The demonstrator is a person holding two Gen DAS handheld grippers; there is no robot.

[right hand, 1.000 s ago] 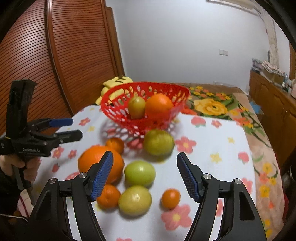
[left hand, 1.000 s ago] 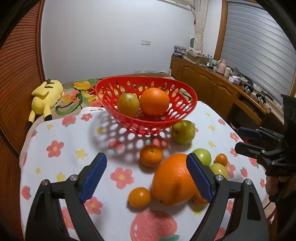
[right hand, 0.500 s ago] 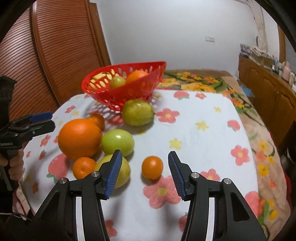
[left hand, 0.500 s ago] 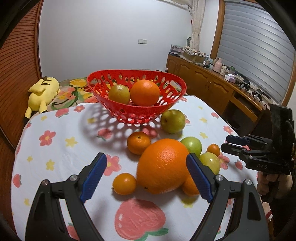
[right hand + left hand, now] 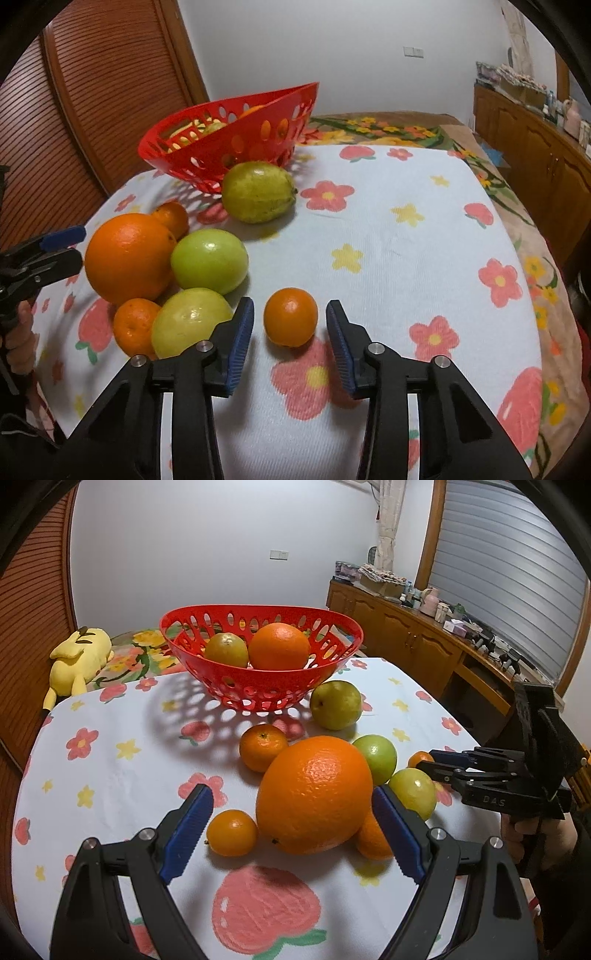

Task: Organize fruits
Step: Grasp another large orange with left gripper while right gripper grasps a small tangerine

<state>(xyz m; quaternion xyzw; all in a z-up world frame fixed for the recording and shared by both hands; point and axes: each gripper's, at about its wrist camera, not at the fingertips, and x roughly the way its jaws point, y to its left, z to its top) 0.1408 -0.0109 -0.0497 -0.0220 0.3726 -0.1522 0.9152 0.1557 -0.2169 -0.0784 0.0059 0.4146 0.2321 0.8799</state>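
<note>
A red basket at the table's far side holds an orange and a yellow-green fruit. A big orange lies in front of my open left gripper, between its blue pads. Small tangerines, green fruits and a pear-like fruit lie around it. My right gripper is open, its pads either side of a small tangerine. The basket also shows in the right wrist view, as does the big orange.
The table has a white flowered cloth. A yellow plush toy lies on a bed beyond it. A wooden sideboard with clutter runs along the right wall. A slatted wooden door stands to the left.
Both grippers have come lower and closer to the fruit. The right gripper's jaws have narrowed and now flank the small tangerine. The left gripper now has the big orange between its pads.
</note>
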